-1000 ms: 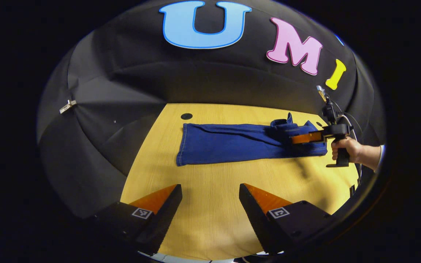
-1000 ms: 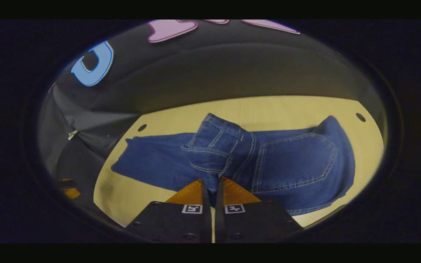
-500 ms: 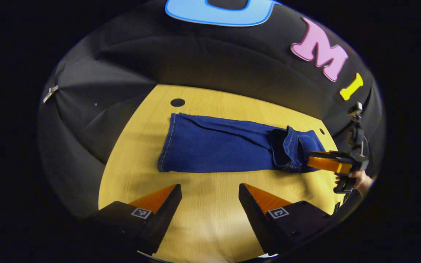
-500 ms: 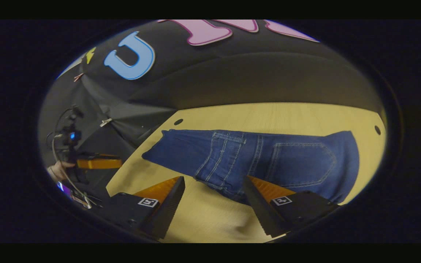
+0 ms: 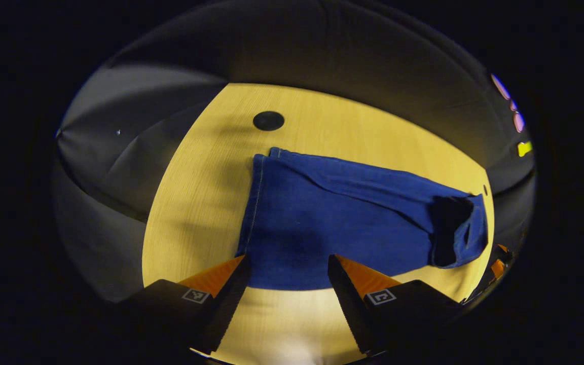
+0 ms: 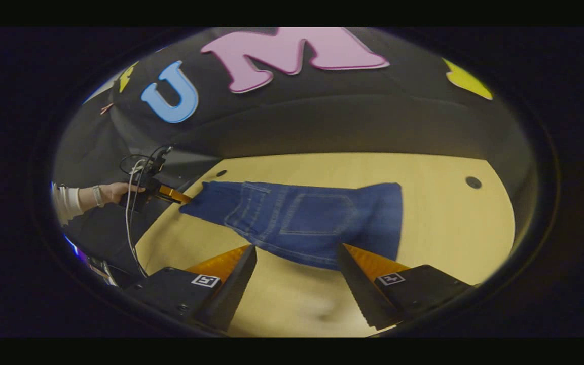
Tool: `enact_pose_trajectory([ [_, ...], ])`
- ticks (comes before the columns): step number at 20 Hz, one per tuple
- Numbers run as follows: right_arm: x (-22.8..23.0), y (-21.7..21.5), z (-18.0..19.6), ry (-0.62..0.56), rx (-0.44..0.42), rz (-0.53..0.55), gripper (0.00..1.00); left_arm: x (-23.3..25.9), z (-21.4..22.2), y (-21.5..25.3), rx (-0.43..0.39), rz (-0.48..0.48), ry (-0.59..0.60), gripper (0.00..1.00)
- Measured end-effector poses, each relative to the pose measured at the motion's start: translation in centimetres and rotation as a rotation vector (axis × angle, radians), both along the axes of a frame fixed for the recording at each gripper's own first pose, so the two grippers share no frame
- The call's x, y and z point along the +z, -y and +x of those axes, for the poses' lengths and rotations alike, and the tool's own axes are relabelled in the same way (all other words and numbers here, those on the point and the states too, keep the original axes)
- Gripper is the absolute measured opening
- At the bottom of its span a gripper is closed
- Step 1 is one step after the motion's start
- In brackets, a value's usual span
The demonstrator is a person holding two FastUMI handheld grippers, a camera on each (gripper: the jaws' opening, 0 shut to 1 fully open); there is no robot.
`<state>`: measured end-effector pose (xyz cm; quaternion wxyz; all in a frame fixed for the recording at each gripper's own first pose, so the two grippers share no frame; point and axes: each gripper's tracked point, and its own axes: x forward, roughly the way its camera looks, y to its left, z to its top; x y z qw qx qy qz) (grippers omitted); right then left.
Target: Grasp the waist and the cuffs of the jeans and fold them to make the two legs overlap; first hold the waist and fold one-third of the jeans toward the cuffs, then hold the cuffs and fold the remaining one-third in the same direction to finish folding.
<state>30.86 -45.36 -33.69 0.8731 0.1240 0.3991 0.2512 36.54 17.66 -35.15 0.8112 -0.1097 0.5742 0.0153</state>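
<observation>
The blue jeans (image 5: 342,223) lie flat on the wooden table (image 5: 195,203) with the legs stacked. Their waist part (image 5: 457,230) is folded back over the legs at the right, and the cuffs (image 5: 259,203) lie at the left. My left gripper (image 5: 287,263) is open, its fingertips just over the near edge of the legs beside the cuffs. In the right gripper view the jeans (image 6: 312,220) show a back pocket facing up. My right gripper (image 6: 297,251) stands open, with nothing held, close to the folded waist's near edge. The left gripper (image 6: 178,196), held by a hand (image 6: 114,191), reaches the cuff end.
Round dark holes sit in the table top, one beyond the cuffs (image 5: 268,120) and one at the far right (image 6: 473,182). Black cloth walls close off the table's back and left. Cables hang from the left gripper's handle (image 6: 132,203).
My right gripper has opened, dropped the waist onto the legs and backed away. My left gripper has moved forward to the cuff end of the jeans.
</observation>
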Motion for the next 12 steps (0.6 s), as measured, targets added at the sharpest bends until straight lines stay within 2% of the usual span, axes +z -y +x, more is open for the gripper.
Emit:
enact_pose_trajectory([
  [1, -0.3, 0.9, -0.4, -0.012, -0.020, -0.001, 0.96, -1.0, 0.2, -0.4, 0.009, 0.003, -0.042, 0.91],
  [2, -0.8, 1.5, -0.9, -0.023, -0.033, -0.007, 0.96, -2.4, 0.0, -1.2, 0.009, 0.025, -0.080, 0.96],
  [4, -1.5, 1.9, -1.4, -0.027, -0.045, -0.019, 0.96, -3.2, 0.5, -2.4, 0.001, 0.062, -0.092, 0.94],
  [6, -1.4, 2.0, -1.9, -0.035, -0.047, -0.014, 0.96, -3.2, -0.6, -2.1, -0.042, 0.097, -0.153, 0.91],
  [9, -0.9, 2.1, -2.0, -0.036, -0.050, 0.007, 0.96, -3.4, -0.1, -2.0, -0.054, 0.114, -0.178, 0.96],
  [10, -0.5, 1.9, -1.8, -0.035, -0.058, 0.021, 0.96, -3.4, -0.2, -1.9, -0.049, 0.110, -0.176, 0.92],
  [11, -0.2, 1.7, -1.8, -0.033, -0.065, 0.034, 0.96, -3.5, -0.1, -1.9, -0.044, 0.108, -0.168, 0.96],
  [12, -0.1, 1.8, -1.6, -0.030, -0.071, 0.039, 0.96, -3.3, -0.1, -1.7, -0.043, 0.109, -0.163, 0.92],
])
